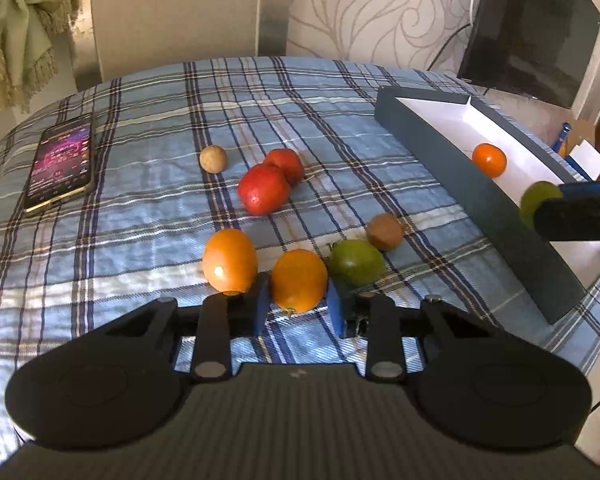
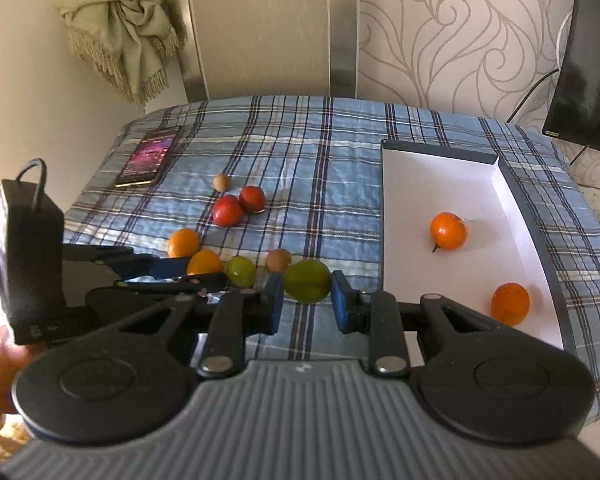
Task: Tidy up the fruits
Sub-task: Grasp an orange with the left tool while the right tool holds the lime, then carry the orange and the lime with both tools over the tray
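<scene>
Daylight fell soft across the checked cloth point(image 1: 148, 216). Glare spotted the left orange point(image 1: 229, 261); short shadows lay beside it. Fisheye bent the cloth's edges. Right of it, the green fruit point(image 1: 538, 200) was blurred.

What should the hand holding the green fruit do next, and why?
Probably carry it sideways over the box and let go. The right gripper is shut on the green fruit, already lifted off the cloth, and two oranges already lie in the box.
</scene>
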The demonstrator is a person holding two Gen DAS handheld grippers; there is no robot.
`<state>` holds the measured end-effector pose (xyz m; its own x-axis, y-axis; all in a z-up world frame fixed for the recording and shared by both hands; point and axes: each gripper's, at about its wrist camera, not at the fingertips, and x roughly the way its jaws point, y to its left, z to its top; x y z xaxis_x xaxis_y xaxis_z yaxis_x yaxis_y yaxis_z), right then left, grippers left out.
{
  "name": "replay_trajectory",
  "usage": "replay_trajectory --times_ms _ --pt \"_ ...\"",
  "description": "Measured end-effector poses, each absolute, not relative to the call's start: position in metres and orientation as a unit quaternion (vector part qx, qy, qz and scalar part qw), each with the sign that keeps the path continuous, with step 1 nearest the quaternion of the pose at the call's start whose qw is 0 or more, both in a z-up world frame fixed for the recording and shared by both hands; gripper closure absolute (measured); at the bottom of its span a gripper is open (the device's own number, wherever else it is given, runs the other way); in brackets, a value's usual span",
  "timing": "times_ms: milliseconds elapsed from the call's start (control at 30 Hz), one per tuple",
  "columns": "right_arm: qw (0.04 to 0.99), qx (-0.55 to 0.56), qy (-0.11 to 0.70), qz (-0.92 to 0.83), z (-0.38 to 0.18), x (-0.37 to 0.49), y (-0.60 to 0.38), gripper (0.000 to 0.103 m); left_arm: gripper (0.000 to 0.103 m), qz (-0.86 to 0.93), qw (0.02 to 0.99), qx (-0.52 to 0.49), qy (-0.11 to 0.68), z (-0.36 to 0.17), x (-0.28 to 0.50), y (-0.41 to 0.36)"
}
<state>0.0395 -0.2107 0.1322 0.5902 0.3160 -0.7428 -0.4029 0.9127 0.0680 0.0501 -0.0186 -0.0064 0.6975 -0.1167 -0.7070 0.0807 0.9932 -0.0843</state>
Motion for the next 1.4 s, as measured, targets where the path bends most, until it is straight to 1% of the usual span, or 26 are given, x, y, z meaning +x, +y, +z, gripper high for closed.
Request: replay_trajectory --times_ms 400,900,1400 --pt "0.888 -0.037 0.401 0.221 0.135 0.024 -0.240 0.075 0.068 0.004 0.918 -0.052 0.392 0.001 0.035 -0.021" --pt "0.891 -0.027 0.380 0.249 0.147 0.009 -0.268 0.075 0.068 0.057 0.924 -0.071 0.370 0.023 0.012 -0.030" --pt "0.901 -0.009 0.365 0.234 0.147 0.012 -0.303 0.075 0.068 0.058 0.933 -0.063 0.350 0.044 0.025 -0.054"
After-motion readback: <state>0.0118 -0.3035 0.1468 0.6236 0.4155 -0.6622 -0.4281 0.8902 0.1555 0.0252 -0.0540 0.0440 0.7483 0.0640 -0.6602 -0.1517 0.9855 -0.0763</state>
